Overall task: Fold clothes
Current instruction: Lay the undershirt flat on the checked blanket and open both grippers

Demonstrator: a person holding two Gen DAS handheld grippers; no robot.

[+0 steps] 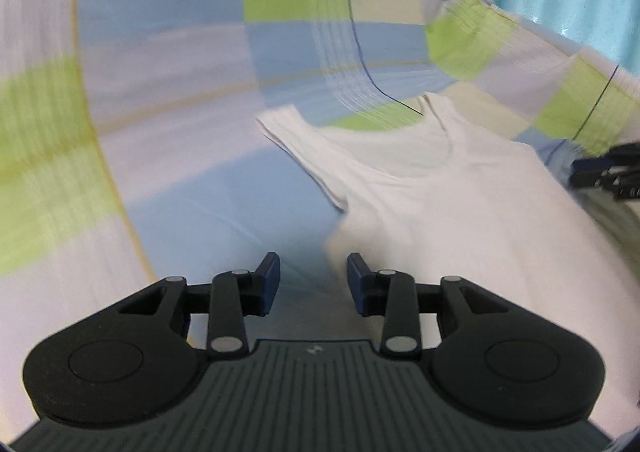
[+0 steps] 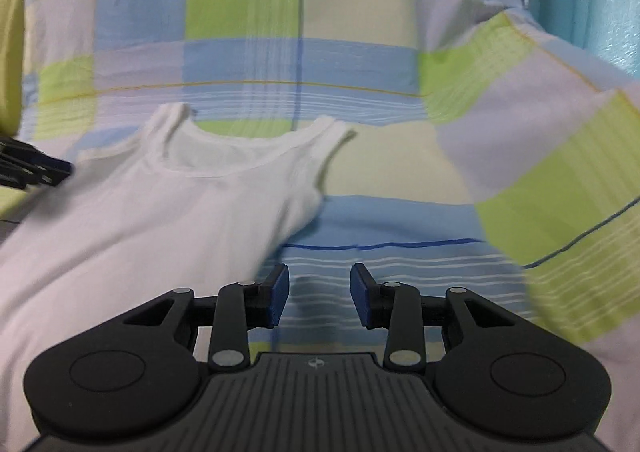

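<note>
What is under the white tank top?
The white tank top lies on a checked bedsheet of blue, green and pale squares. Whatever else sits beneath it is covered.

Soft even light, motion blur, fisheye-warped edges, dark corners

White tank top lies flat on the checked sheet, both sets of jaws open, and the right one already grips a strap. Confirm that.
Not quite. The right gripper grips nothing: the right wrist view shows its jaws open over the checked sheet, beside the tank top. The rest holds; the left gripper is open too.

White tank top (image 2: 160,204), checked green-blue sheet (image 2: 248,4)
</note>
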